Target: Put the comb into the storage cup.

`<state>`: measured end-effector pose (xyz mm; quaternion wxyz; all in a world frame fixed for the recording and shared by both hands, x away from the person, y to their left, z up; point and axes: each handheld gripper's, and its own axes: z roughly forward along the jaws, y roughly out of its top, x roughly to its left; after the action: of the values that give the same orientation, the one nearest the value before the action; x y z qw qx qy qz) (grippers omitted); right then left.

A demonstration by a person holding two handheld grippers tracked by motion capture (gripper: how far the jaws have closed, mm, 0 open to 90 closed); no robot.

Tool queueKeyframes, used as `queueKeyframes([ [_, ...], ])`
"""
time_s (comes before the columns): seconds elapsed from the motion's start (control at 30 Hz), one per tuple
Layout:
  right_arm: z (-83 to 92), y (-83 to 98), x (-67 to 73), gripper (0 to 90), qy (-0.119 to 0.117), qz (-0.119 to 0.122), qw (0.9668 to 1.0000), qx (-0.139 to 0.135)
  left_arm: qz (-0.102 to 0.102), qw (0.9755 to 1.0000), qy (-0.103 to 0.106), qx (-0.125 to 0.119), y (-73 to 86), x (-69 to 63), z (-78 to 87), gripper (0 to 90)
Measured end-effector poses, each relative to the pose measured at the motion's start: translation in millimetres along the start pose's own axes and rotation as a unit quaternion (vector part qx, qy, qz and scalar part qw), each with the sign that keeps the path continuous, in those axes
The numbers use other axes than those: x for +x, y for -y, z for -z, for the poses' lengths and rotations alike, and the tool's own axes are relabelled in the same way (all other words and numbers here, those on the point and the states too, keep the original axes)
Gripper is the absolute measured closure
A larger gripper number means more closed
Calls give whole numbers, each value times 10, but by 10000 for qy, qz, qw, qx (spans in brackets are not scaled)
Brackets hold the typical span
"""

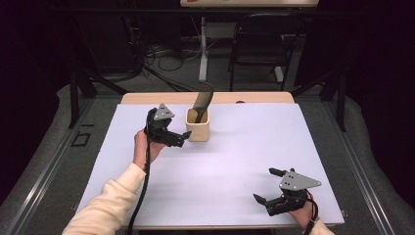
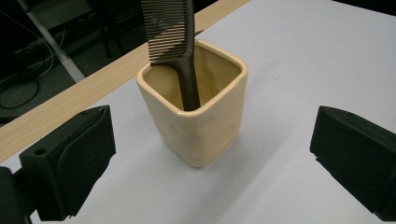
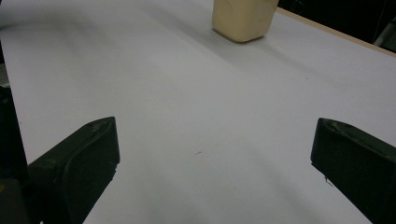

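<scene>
The cream, square-sided ceramic cup (image 2: 198, 114) stands near the far edge of the white table sheet (image 1: 235, 156) with a dark plastic comb (image 2: 175, 44) leaning upright inside it. Your left gripper (image 1: 178, 138) sits just beside the cup, jaws spread wide and apparently not yet touching it. Centre the cup between them before closing, keeping clear of the comb, while your right gripper (image 1: 269, 188) rests wide open, well apart.

Left gripper (image 1: 182, 138) held forward, jaws wide apart; right gripper (image 1: 268, 185), nearer the person, likewise gapes.
</scene>
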<state>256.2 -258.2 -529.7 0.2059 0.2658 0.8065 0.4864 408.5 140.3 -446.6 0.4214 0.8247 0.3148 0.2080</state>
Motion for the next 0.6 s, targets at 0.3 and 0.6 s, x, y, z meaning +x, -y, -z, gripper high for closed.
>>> queueKeyframes([
  [0.3,-3,3,-3,7,6,-13,10000,12,-60,9999,-77,52,106,-35,113,0],
  [0.6,-2,3,-4,7,14,-9,10000,20,-69,9999,-118,67,264,-102,255,0],
])
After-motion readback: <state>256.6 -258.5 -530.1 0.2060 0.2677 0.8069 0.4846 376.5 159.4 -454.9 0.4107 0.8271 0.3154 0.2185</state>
